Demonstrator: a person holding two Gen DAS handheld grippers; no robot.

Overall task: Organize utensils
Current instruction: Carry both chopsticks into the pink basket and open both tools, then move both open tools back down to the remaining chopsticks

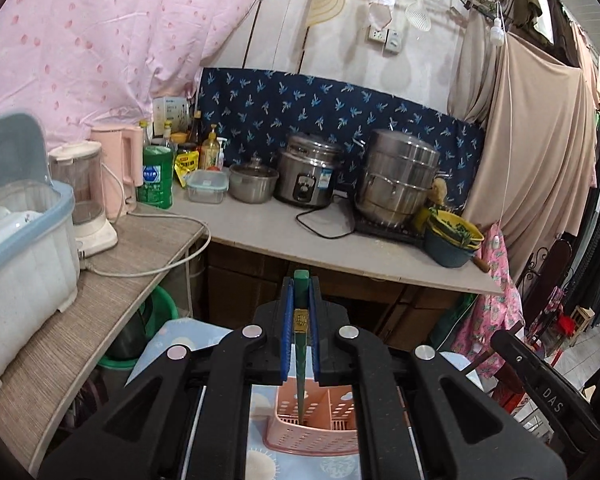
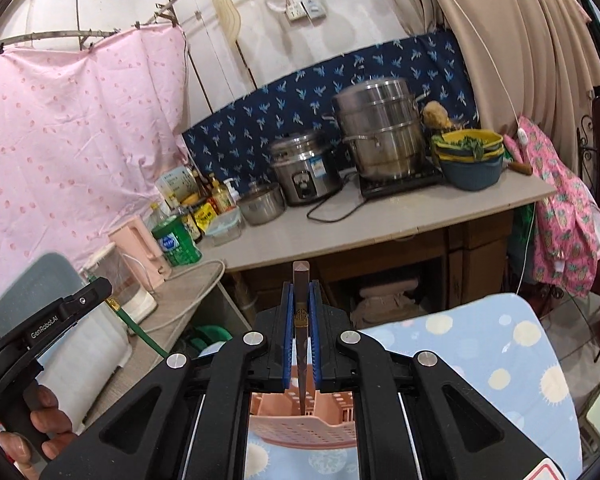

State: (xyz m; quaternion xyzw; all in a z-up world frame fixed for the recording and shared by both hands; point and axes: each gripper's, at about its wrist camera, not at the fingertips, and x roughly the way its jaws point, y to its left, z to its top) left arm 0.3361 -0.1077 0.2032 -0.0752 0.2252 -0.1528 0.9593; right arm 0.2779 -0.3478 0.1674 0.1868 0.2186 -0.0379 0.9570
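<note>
Left wrist view. Left gripper (image 1: 301,300): clenched on a green chopstick (image 1: 301,344), blue pads pressing its upper part. Chopstick's long axis runs upright between the fingers, blunt end at 12 o'clock above the pads, tapered tip at 6 o'clock. Pink slotted utensil basket (image 1: 314,424): directly below the gripper at 6 o'clock, standing on a blue sun-print tablecloth (image 1: 260,460); the tip appears to sit at or just inside the basket's left compartment, though depth cannot be told. Background: kitchen counter (image 1: 284,232) with a rice cooker (image 1: 308,176) at 12 o'clock.

Right wrist view. Right gripper (image 2: 301,300): clenched on a brown chopstick (image 2: 301,340), likewise upright, blunt end at 12 o'clock, tip at 6 o'clock. Basket (image 2: 304,428): again straight below, the tip pointing into an open compartment behind the front wall. The left gripper (image 2: 72,304) shows at 9 o'clock, green chopstick (image 2: 140,332) slanting down from it.

Judgement: both sticks already line up over the basket along their own axes; neither hand is clearly nearer. The coming move likely turns on lowering straight down, then letting go.
</note>
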